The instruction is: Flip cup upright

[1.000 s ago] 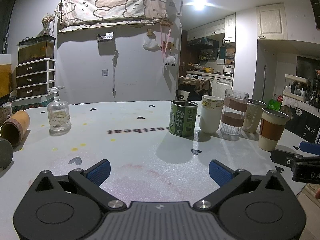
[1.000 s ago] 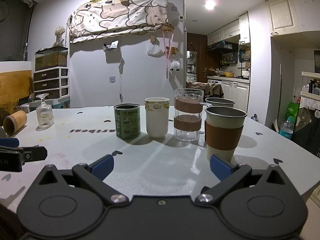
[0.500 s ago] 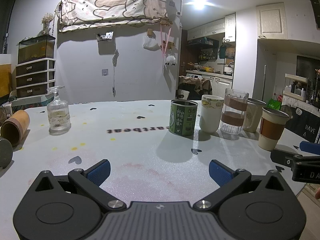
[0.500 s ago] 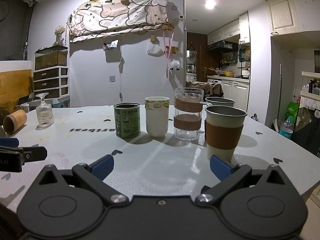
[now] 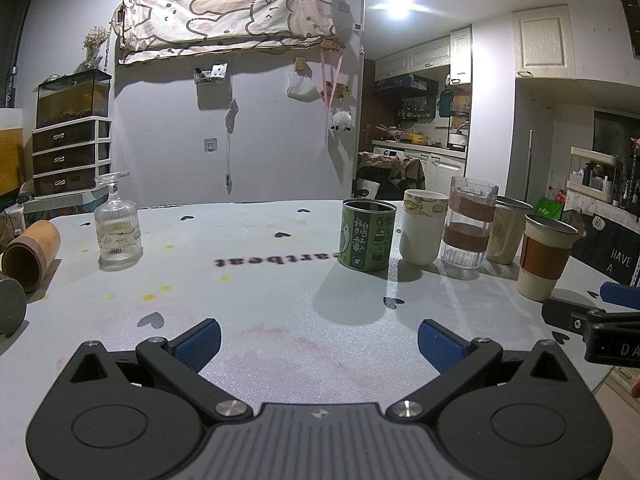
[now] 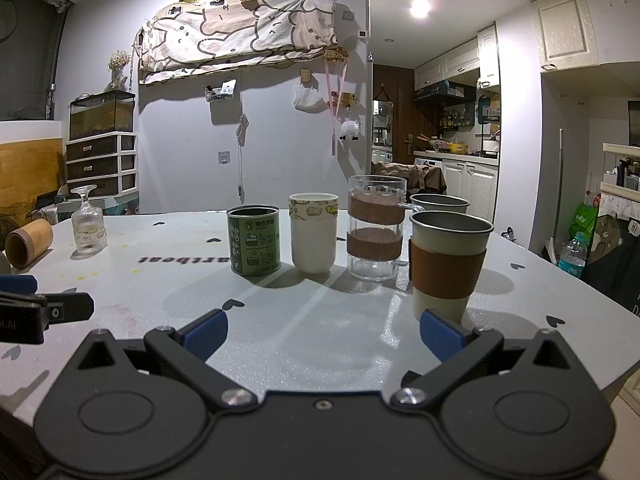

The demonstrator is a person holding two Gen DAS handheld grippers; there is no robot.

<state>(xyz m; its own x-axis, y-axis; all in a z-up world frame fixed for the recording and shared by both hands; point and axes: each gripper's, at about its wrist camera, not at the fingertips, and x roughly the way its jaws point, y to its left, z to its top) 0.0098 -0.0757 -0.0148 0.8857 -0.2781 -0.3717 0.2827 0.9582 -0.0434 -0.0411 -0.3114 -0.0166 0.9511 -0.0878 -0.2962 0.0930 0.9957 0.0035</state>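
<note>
Overall, nothing shifts across the last second: the counter (image 5: 280, 292), every vessel on it and both grippers sit just where the earlier pictures show them, so the task stands as it stood.

On the right half of the counter a row of five vessels stands mouth-up: the green tin (image 6: 253, 241), the white cup (image 6: 313, 233), the banded glass mug (image 6: 374, 227), a metal mug (image 6: 440, 203) behind it, and nearest, the sleeved metal cup (image 6: 448, 265).

Toward the left edge two things are not upright. The ribbed glass goblet (image 5: 118, 220) stands inverted, foot up and bowl down on the counter. Beside it, nearer the edge, the bamboo cup (image 5: 30, 249) lies on its side, its open mouth facing the left wrist camera. A dark round object (image 5: 10, 304) shows only partly at the frame edge; what it is cannot be told.

The left gripper (image 5: 318, 344) hangs low over the near counter, jaws spread wide and empty. The right gripper (image 6: 322, 334) does likewise, also holding nothing, with the sleeved metal cup just beyond its right finger.

As a judgement, the goblet and the bamboo cup are the ones that want righting, and both lie on the left gripper's side.
</note>
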